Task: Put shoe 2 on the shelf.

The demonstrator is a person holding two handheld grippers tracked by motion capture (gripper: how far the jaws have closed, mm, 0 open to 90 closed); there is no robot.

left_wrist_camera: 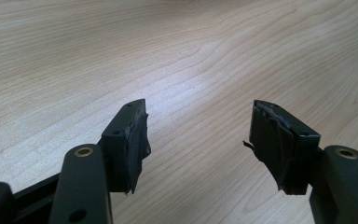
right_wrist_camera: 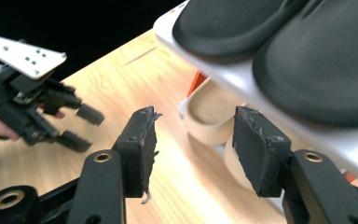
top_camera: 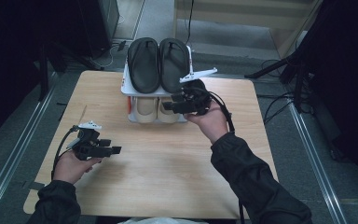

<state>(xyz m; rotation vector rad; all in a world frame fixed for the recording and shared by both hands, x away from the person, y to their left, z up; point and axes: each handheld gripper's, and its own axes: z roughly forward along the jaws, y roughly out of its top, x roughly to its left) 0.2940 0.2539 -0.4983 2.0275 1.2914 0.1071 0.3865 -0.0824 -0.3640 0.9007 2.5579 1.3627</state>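
Note:
A white two-tier shoe rack (top_camera: 126, 85) stands at the far middle of the wooden table (top_camera: 168, 163). A pair of black sandals (top_camera: 143, 63) lies on its top shelf, and two beige slippers (top_camera: 145, 109) sit on the lower one. My right gripper (top_camera: 168, 101) is open in front of the rack's right side, level with the lower shelf. In the right gripper view its jaws (right_wrist_camera: 193, 133) frame a beige slipper (right_wrist_camera: 209, 114) without touching it, under the white shelf (right_wrist_camera: 242, 81) with the black sandals (right_wrist_camera: 326, 60). My left gripper (top_camera: 113, 145) is open over bare wood at the near left, jaws (left_wrist_camera: 198, 126) empty.
The rack stands close to the table's far edge. Dark stands and cables line the floor on both sides of the table, and metal rails run along the floor. Bare wood stretches between the two hands. The left gripper (right_wrist_camera: 85, 128) is also in the right gripper view.

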